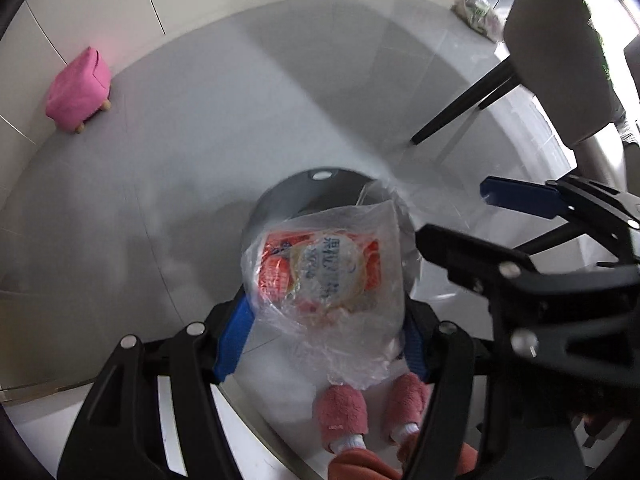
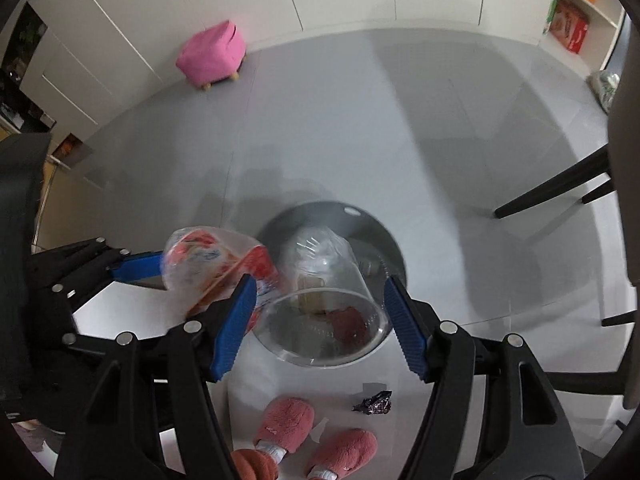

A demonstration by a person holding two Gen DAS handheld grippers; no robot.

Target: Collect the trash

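Bag (image 1: pixel 328 280) with orange wrapper inside sits between my left gripper (image 1: pixel 320 336) pads, mid-wide, seemingly gripped, low centre of frame, over bin (image 1: pixel 280 196). Clear cup (image 2: pixel 324 312) between my right gripper (image 2: pixel 320 320) pads, same width; contact unclear. Step: dropping both into bin. Next: centre over mouth, open wider. Dark wrapper (image 2: pixel 374 402) on floor by my slippers (image 2: pixel 286 426), uncollected. Chair legs (image 2: pixel 552 188) right, pink stool (image 2: pixel 212 54) upper left, both clear of path.

Bin (image 2: pixel 360 224) mostly behind cup (image 2: pixel 324 320).
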